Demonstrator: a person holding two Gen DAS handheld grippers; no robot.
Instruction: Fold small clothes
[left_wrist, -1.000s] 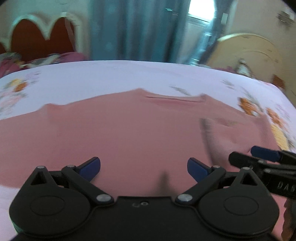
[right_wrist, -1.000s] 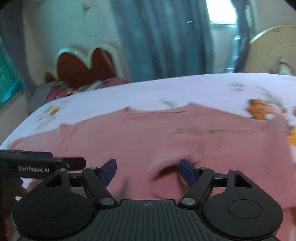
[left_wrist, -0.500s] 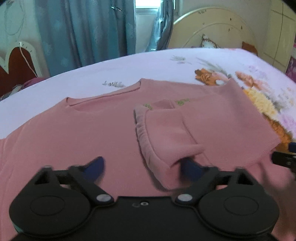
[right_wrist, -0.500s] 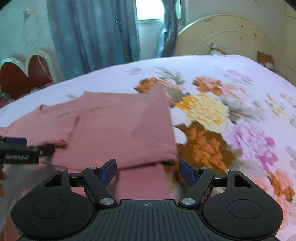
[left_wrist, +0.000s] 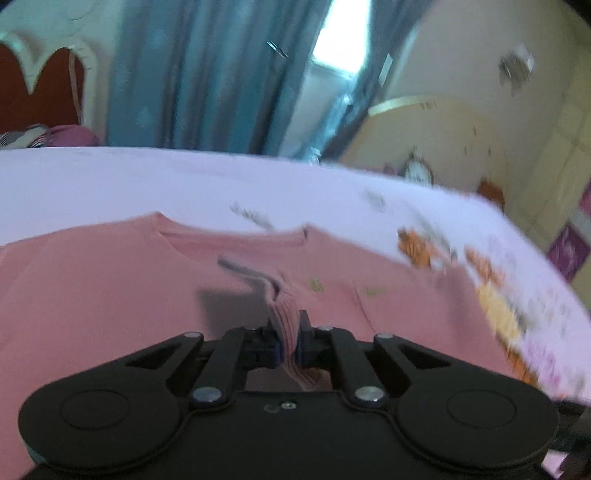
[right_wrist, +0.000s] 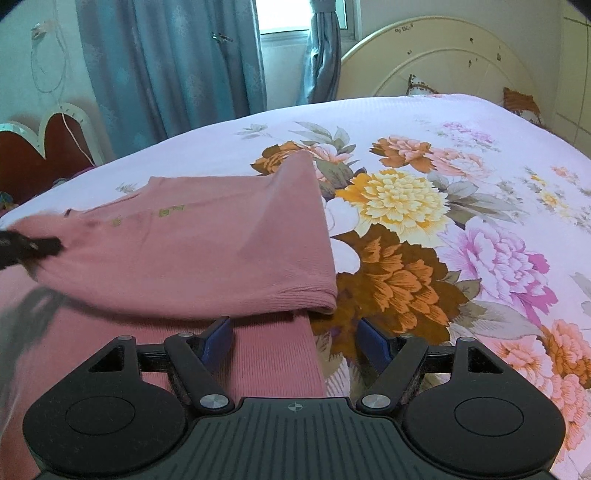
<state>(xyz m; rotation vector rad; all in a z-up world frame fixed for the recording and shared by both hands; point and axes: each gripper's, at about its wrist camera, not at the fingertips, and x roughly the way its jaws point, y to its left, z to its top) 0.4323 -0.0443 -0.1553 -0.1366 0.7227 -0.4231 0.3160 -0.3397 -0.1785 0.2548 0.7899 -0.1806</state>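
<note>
A pink sweater (left_wrist: 110, 295) lies spread on the bed, its right side folded over the body (right_wrist: 207, 251). My left gripper (left_wrist: 289, 343) is shut on the ribbed cuff (left_wrist: 286, 314) of the folded sleeve and holds it lifted above the sweater. It also shows at the left edge of the right wrist view (right_wrist: 26, 247). My right gripper (right_wrist: 295, 339) is open and empty, low over the sweater's lower right edge (right_wrist: 280, 354), beside the folded part's ribbed hem (right_wrist: 306, 299).
The bed has a lilac floral sheet (right_wrist: 461, 229) that stretches right of the sweater. A cream headboard (right_wrist: 443, 59) stands at the far end. Blue curtains (right_wrist: 166, 66) and a window are behind. A red and white headboard (right_wrist: 37, 147) stands at the far left.
My left gripper was open over the folded sleeve; it has shut on the cuff and lifted it. My right gripper has stayed open at the sweater's right edge.
</note>
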